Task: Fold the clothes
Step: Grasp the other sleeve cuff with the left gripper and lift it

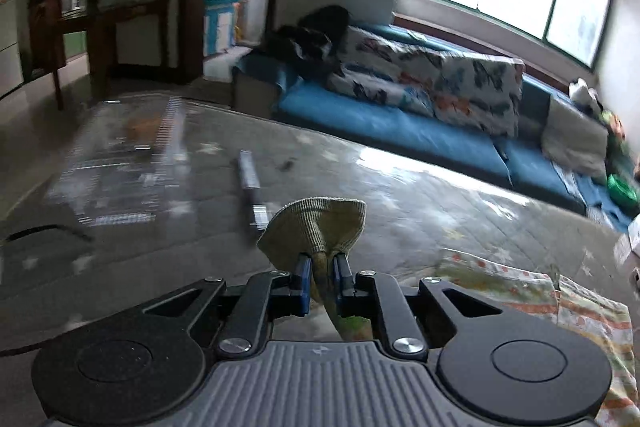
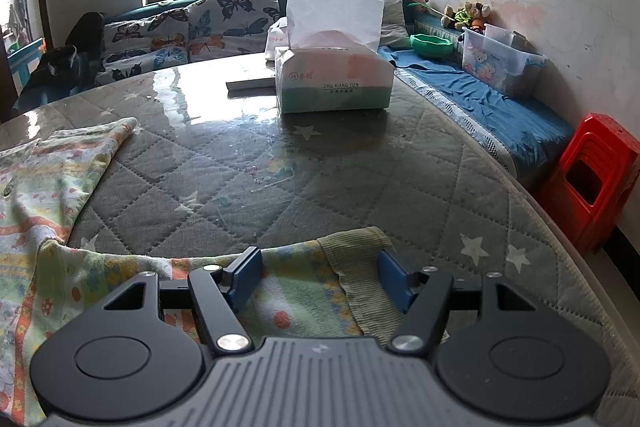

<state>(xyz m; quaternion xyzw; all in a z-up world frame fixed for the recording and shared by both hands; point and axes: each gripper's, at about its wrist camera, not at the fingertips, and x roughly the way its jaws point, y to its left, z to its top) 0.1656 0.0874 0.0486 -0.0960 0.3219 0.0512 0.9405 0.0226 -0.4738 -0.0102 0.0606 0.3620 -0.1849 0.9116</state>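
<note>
Scene: A small printed garment (image 2: 48, 195) lay spread and rumpled on a quilted table (image 2: 320, 179) under a glossy cover, with a tissue box (image 2: 332, 75) well behind it and a blue sofa (image 1: 400, 131) beyond.

Progress: The folding looked barely begun; the garment showed no neat fold, and its body still sprawled across the near left part of the table.

Left gripper (image 1: 323, 263): Its jaws were clenched on a ribbed green cuff (image 1: 316, 227), which fanned out past the fingertips while the rest of the cloth trailed down beneath the tool.

Right gripper (image 2: 320, 275): Its jaws stood apart, grasping nothing; they straddled the other ribbed cuff (image 2: 360, 267) and sleeve end, which lay flat on the table between the blue pads (image 2: 248, 275).

Left to do: By the look of it, the sleeves had yet to be brought in and the body folded over.
</note>
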